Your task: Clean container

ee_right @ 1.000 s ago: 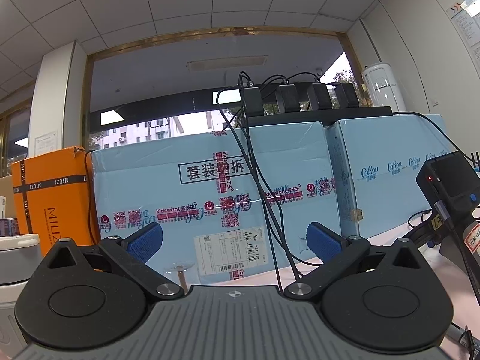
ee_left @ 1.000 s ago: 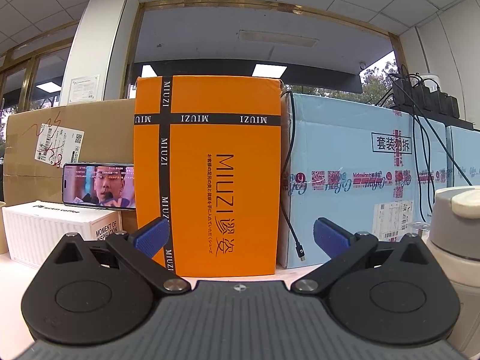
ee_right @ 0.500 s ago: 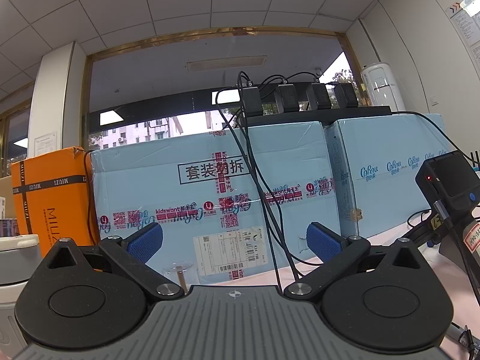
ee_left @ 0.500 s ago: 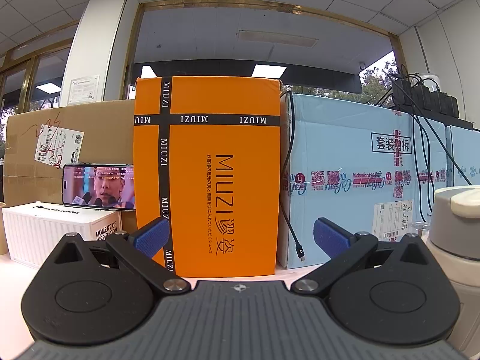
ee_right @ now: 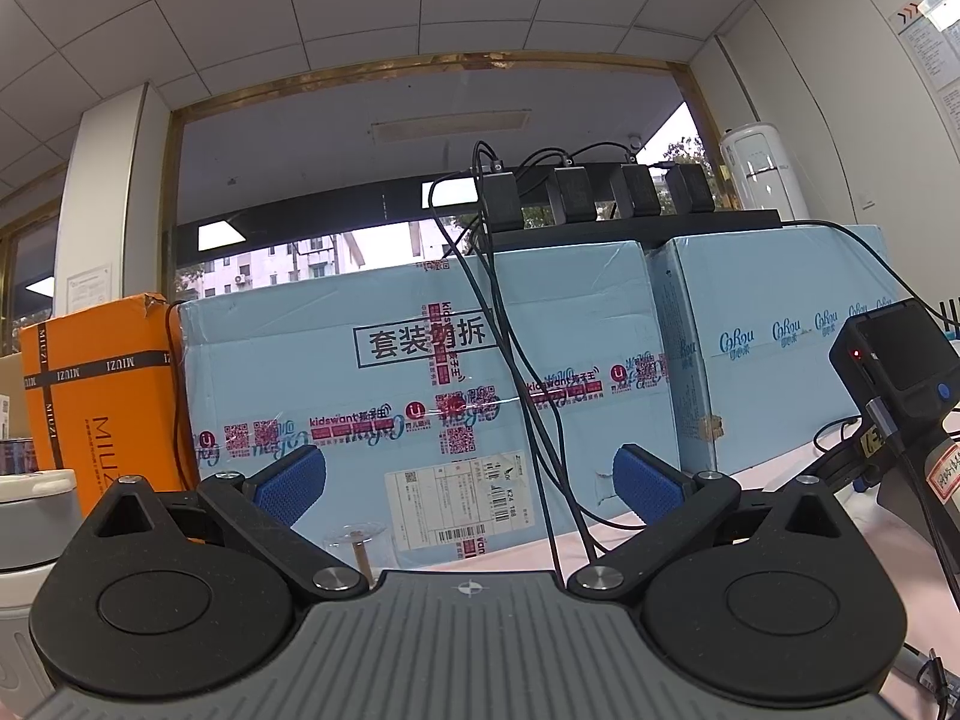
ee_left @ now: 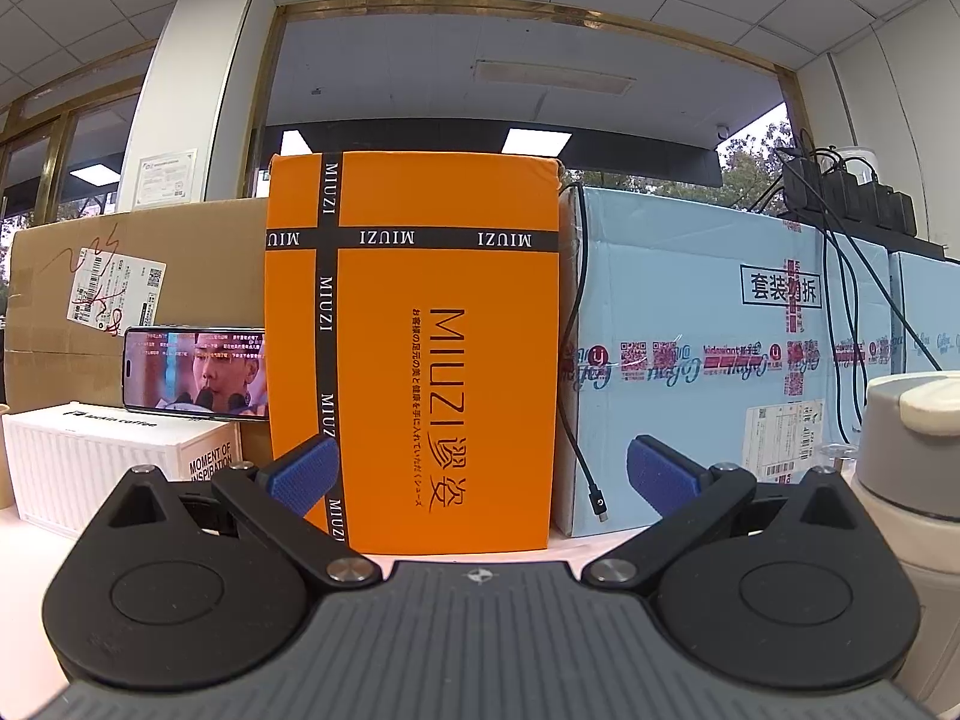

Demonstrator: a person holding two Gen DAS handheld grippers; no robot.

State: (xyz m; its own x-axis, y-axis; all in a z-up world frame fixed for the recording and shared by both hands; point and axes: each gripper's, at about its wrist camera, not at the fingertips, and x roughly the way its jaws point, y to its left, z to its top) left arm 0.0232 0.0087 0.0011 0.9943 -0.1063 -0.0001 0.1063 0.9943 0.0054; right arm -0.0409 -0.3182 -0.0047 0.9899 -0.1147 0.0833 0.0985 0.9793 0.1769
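Observation:
A grey-lidded, cream-bodied container (ee_left: 912, 450) stands at the right edge of the left wrist view, just right of my left gripper (ee_left: 480, 474). The same container (ee_right: 30, 528) shows at the left edge of the right wrist view, left of my right gripper (ee_right: 468, 483). Both grippers are open, blue pads wide apart, nothing between them. A small clear glass (ee_right: 360, 543) with a thin wooden stick in it stands just ahead of the right gripper, partly hidden by its body.
An orange MIUZI box (ee_left: 414, 348), light blue cartons (ee_right: 432, 396) and a brown carton (ee_left: 138, 282) wall off the back of the table. A phone (ee_left: 195, 373) plays video on a white box (ee_left: 114, 462). Cables (ee_right: 516, 372) hang from chargers. A black device (ee_right: 900, 372) stands right.
Only the picture on the phone screen changed. Both grippers stay put.

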